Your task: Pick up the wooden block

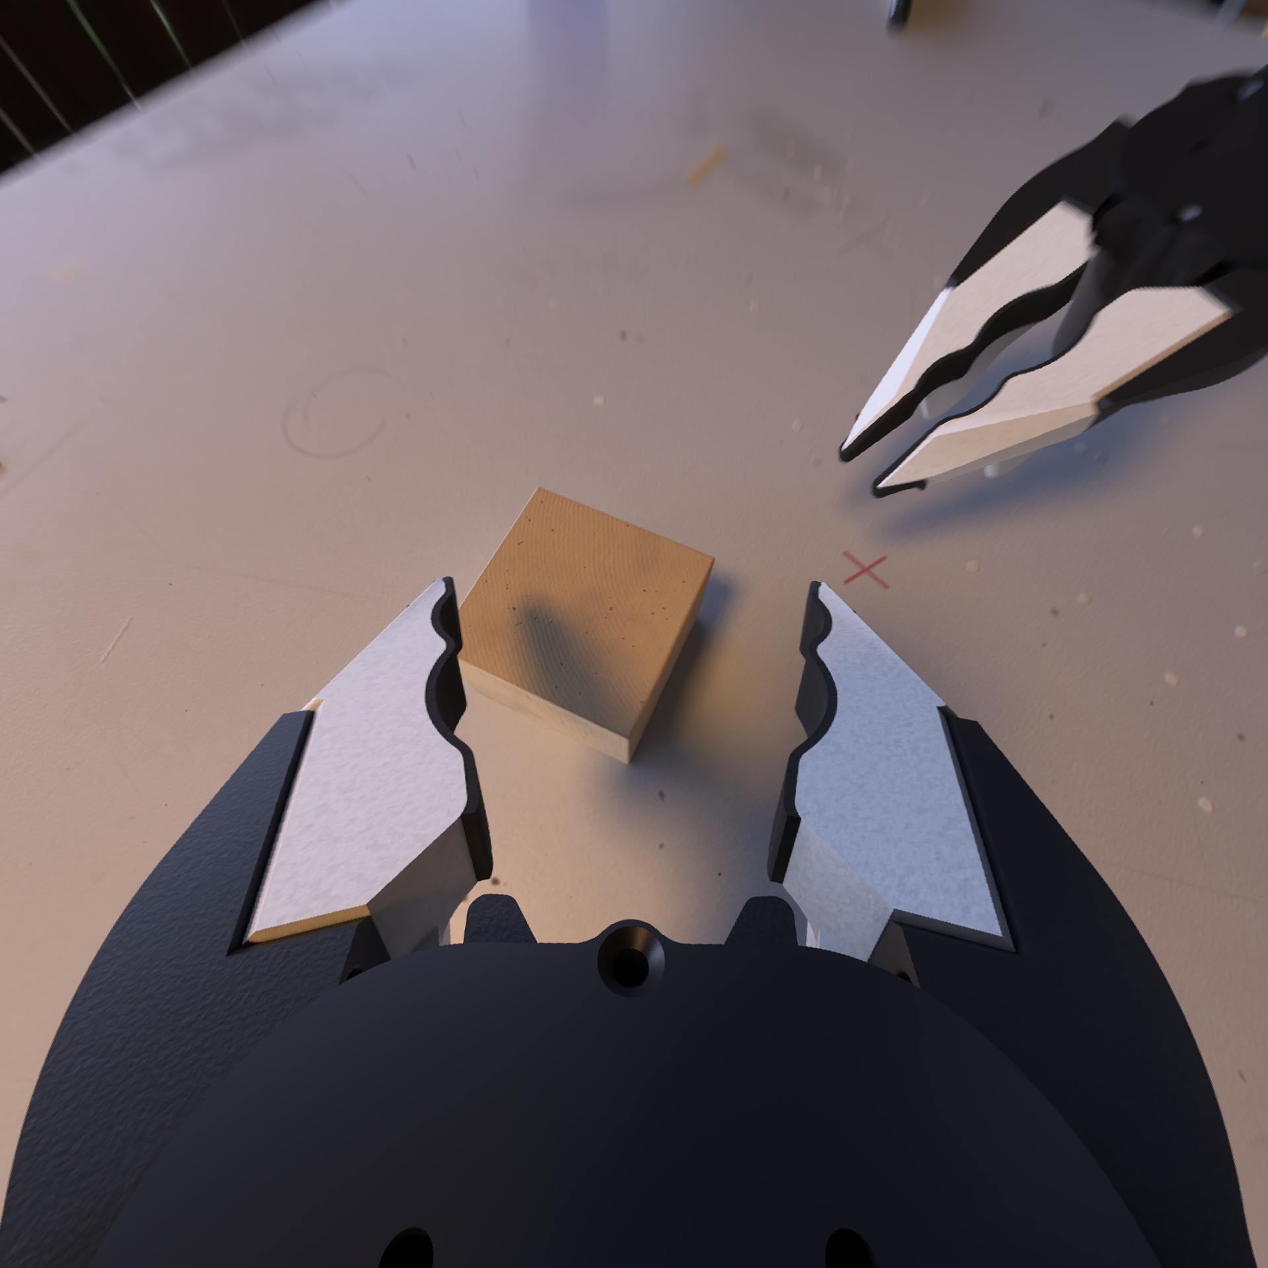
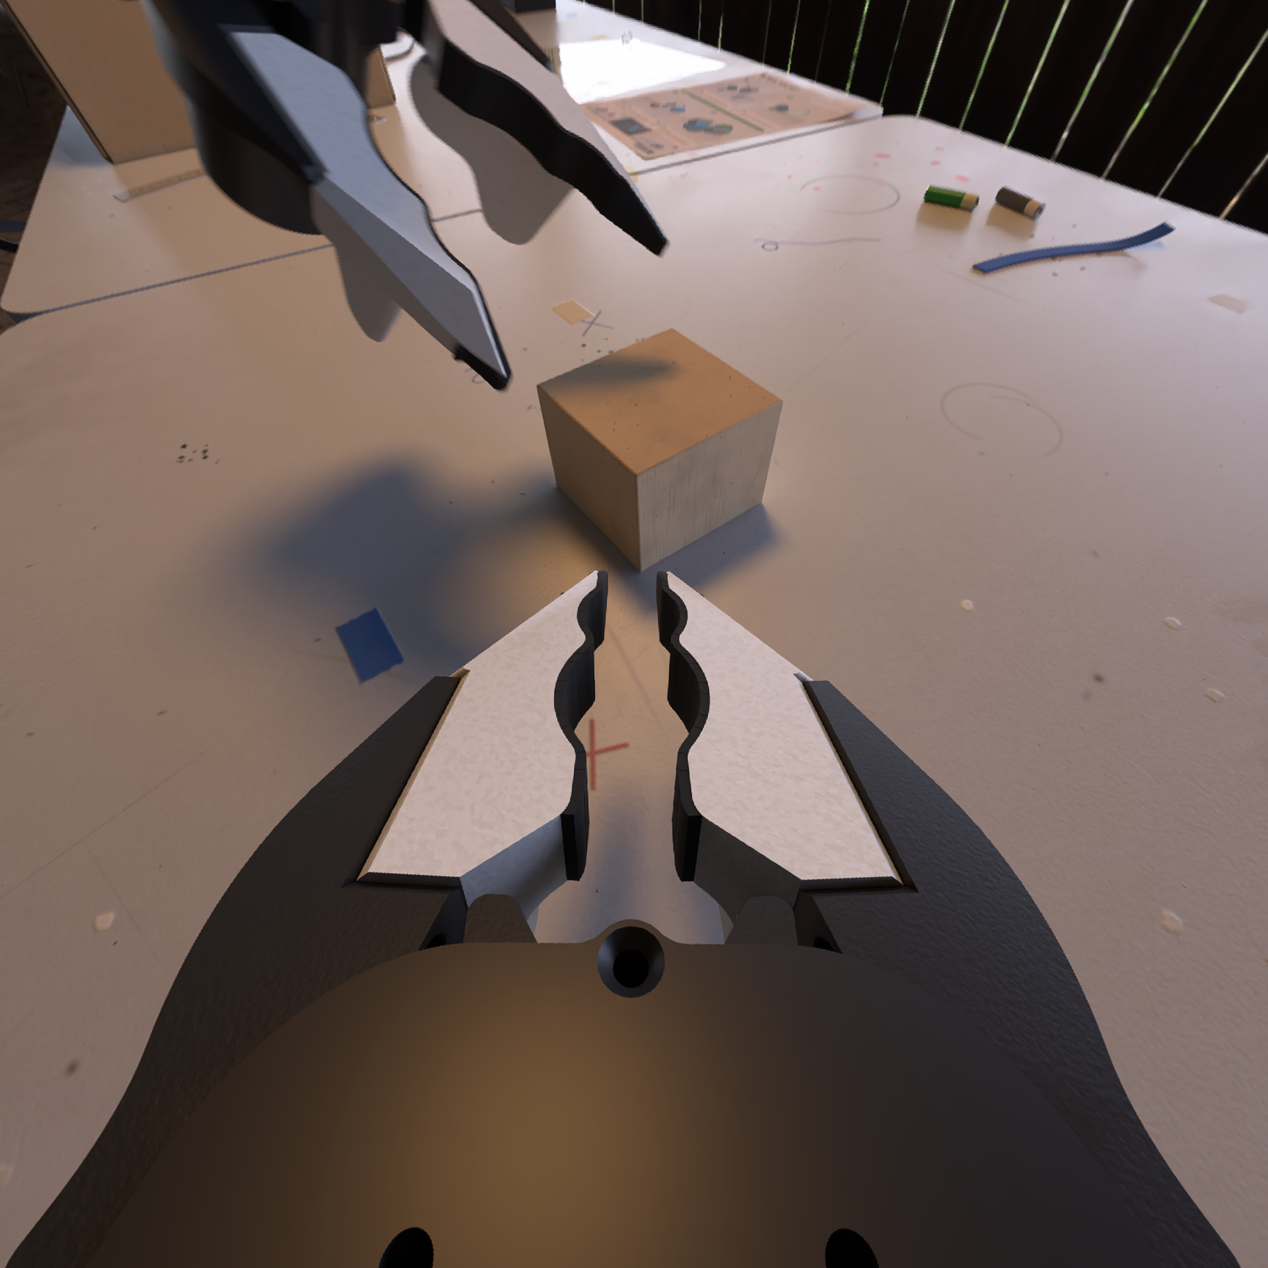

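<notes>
The wooden block [image 1: 583,617] is a light-brown cube standing on the white table [image 1: 274,309]. My left gripper [image 1: 631,583] is open and empty; it hovers over the block, which lies between its fingers and closer to the left one. In the right wrist view the block [image 2: 659,418] stands just ahead of my right gripper [image 2: 632,575], whose jaws are nearly together with a narrow gap and hold nothing. The left gripper [image 2: 580,314] hangs above and to the left of the block there. The right gripper [image 1: 863,472] also shows at the right of the left wrist view, low over the table.
A red cross mark [image 1: 866,571] is on the table to the right of the block. Two batteries [image 2: 950,199] [image 2: 1020,203], a blue strip [image 2: 1074,250], a blue tape piece [image 2: 368,645] and a printed sheet [image 2: 720,113] lie around. A cardboard piece [image 2: 137,103] stands at the far left.
</notes>
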